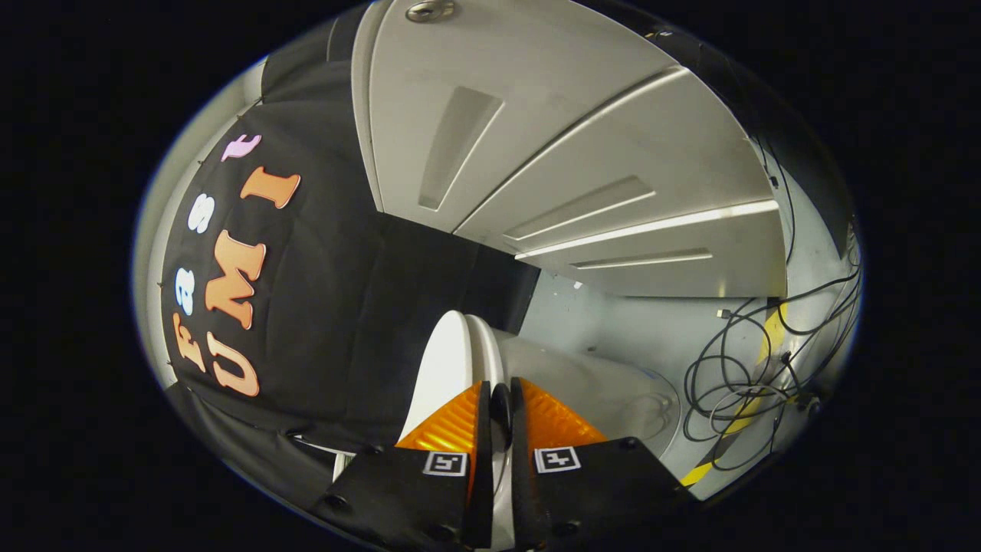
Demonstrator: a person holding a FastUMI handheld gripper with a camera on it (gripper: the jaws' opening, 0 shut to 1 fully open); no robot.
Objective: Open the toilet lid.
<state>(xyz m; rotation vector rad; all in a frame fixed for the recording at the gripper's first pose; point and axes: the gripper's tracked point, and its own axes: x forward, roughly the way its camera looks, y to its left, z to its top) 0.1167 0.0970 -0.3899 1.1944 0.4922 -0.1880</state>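
The view is rolled on its side. The white toilet lid [448, 360] rises just ahead of my fingers, and its thin rim runs down into the narrow gap between them. My gripper [500, 388] is shut on that rim, one finger pressing on each face. To the right of the lid lies the toilet's rounded white body [590, 379]. The fingers hide the part of the lid they hold.
A black cloth wall [329, 307] hangs behind the lid. White panelled doors [552, 146] stand beyond the toilet. Loose black cables [736, 383] lie tangled on the pale floor near a yellow-and-black tape stripe [772, 337].
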